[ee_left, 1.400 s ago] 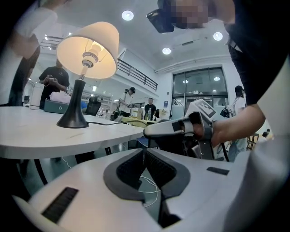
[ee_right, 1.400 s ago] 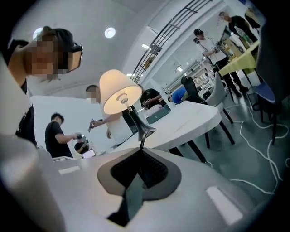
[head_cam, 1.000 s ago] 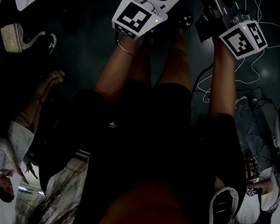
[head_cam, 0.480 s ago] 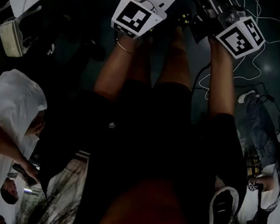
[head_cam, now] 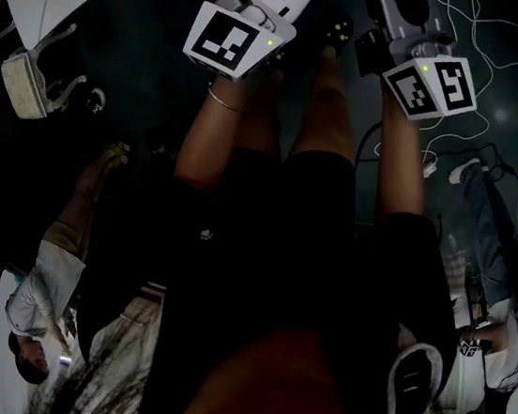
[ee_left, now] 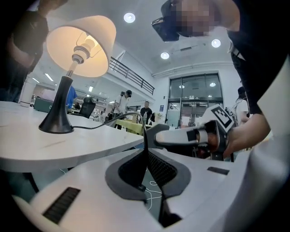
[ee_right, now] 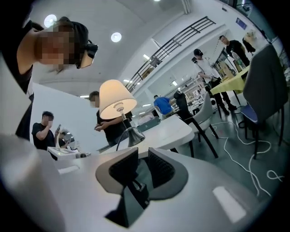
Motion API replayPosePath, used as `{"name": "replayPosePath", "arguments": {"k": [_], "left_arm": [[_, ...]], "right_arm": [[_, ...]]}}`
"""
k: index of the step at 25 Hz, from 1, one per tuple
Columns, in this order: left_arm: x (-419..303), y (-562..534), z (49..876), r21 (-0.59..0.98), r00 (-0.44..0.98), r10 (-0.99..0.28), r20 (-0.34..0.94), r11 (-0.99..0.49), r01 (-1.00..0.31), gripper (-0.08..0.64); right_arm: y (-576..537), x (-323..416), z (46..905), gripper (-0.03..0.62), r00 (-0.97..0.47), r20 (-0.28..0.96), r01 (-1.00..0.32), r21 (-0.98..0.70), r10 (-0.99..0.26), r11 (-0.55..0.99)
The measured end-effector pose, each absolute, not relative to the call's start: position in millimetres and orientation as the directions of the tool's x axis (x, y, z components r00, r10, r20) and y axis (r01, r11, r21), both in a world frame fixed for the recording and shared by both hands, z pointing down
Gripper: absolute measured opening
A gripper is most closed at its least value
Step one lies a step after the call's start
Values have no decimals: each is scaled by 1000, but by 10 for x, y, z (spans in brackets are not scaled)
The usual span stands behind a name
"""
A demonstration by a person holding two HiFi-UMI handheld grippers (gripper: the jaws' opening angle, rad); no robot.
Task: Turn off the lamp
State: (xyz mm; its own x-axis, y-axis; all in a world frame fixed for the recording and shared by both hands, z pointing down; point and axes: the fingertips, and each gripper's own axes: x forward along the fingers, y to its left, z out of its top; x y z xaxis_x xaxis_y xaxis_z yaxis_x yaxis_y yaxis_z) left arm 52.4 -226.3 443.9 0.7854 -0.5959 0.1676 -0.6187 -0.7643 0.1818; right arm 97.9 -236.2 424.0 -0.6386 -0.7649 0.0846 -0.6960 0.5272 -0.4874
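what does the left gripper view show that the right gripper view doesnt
Only the left gripper view: the left gripper with its jaws together, the right gripper seen from outside, held off to the side, and glass doors in the background.
Only the right gripper view: the right gripper's own jaws, apart with nothing between them, having just been opening; a chair; a loose white cable.
Both: the lamp standing on the white table, touched by neither gripper.
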Motion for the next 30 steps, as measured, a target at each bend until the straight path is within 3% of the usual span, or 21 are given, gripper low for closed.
{"name": "replayPosePath", "arguments": {"k": [10, 15, 23, 25, 30], "left_arm": [[679, -2288, 4213, 168, 807, -572, 146, -789, -590, 23], [805, -2226, 4129, 134, 824, -548, 142, -814, -565, 24], [740, -2132, 4142, 183, 835, -540, 107, -815, -550, 23], [704, -2118, 4138, 190, 836, -540, 99, -814, -548, 23], [723, -2093, 4154, 118, 848, -517, 119, -840, -529, 25]], "right_arm": [[-2079, 851, 4823, 64, -644, 227, -718, -511, -731, 473], [-2082, 702, 4847, 133, -662, 213, -691, -546, -719, 474], [-2138, 613, 4977, 129, -632, 241, -713, -554, -736, 431], [-2125, 572, 4987, 84, -644, 235, -698, -571, -728, 432], [-2104, 582, 4984, 77, -669, 223, -661, -616, -709, 429]]}}
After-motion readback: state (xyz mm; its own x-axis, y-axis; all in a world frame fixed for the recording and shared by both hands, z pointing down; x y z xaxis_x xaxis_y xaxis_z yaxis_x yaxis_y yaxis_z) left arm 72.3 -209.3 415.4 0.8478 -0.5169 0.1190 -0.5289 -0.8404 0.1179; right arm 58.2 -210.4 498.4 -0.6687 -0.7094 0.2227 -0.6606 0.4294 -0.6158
